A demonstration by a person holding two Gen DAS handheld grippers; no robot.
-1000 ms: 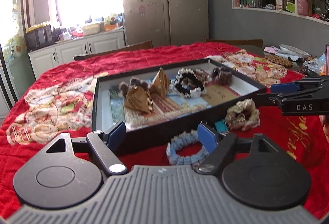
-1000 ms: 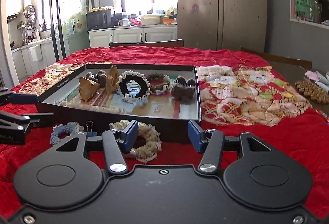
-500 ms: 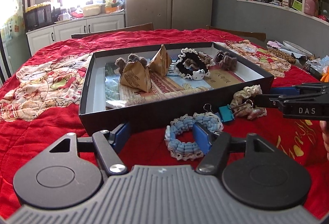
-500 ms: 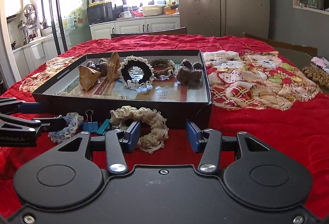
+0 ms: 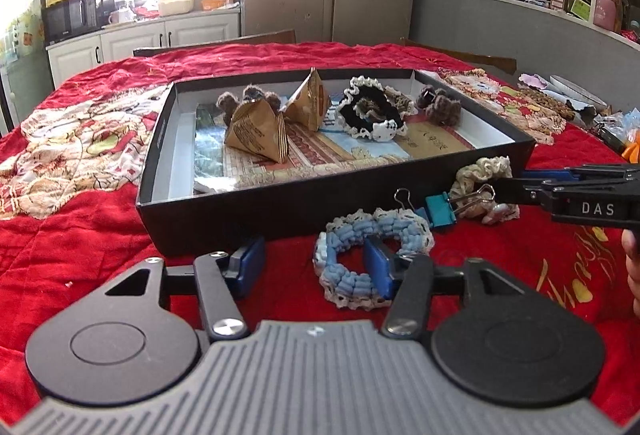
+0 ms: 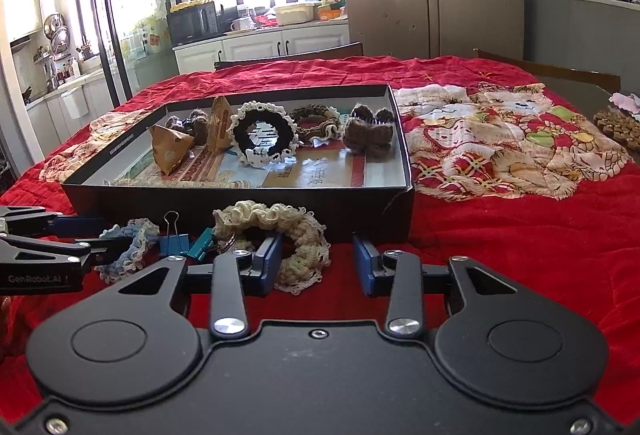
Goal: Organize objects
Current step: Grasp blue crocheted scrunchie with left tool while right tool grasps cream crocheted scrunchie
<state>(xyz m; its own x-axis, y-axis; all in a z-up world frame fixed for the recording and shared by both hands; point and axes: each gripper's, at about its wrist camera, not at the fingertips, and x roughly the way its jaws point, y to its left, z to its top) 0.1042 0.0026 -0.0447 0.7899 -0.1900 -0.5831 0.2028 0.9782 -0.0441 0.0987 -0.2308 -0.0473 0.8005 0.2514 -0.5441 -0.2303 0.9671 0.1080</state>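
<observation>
Kitchen; table under red quilt (image 5: 100,235), black tray (image 5: 280,211) at centre. Blue scrunchie (image 5: 372,255) near tray's front wall: soft, light, compressible; pinch band. Left gripper (image 5: 314,265) closing, right finger inside ring, not yet clamped. Right gripper (image 6: 316,263) closing astride cream scrunchie (image 6: 280,231), unclamped.

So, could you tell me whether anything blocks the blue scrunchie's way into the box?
Only the box's near wall, between the blue scrunchie and the inside, so it must be lifted over. The left gripper is closing on the scrunchie's left side, one finger in its hole.
</observation>
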